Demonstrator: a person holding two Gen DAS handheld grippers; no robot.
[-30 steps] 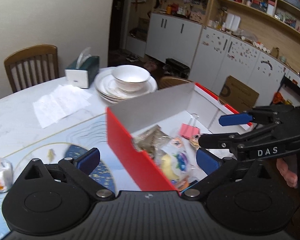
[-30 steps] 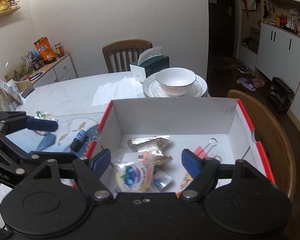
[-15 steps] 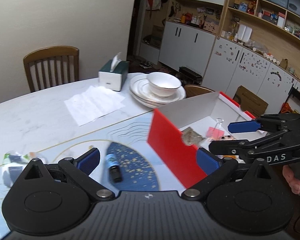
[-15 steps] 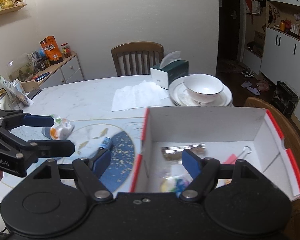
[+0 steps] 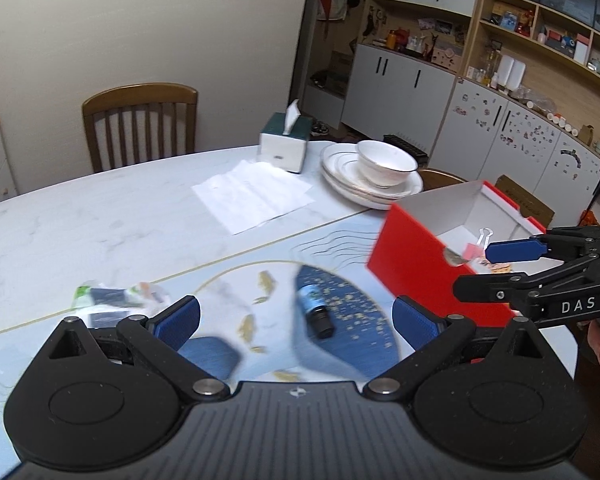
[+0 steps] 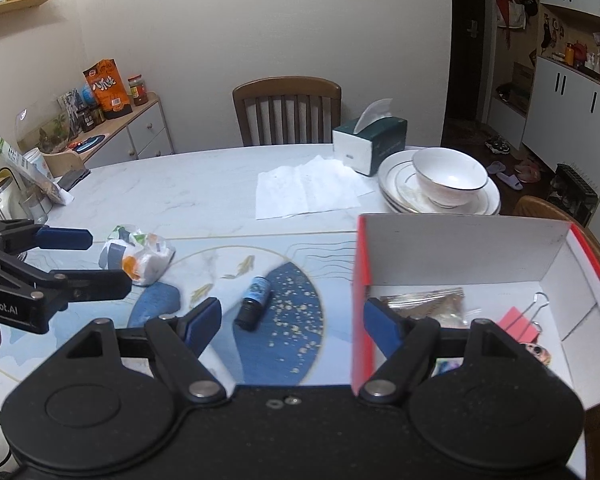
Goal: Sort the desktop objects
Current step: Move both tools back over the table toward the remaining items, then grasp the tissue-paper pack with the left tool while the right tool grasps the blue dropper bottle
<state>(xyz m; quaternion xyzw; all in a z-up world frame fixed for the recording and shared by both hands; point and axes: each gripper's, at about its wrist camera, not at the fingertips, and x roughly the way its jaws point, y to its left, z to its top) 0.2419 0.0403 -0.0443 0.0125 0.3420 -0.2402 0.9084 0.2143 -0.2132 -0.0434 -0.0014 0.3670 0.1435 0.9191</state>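
You are swinging both hand-held grippers leftward, off the red box [image 6: 460,256] and over the loose items: next pick beginning. Left to right: wrapped snack packet [image 6: 138,254], apart on the worktop [image 6: 204,188]; left hand-held gripper [image 5: 296,320], jaws wide, holding nothing; small dark bottle [image 6: 254,302], lying ahead of both; right hand-held gripper [image 6: 292,316], likewise wide, empty. Box contents are partly cut off, motion-blurred.
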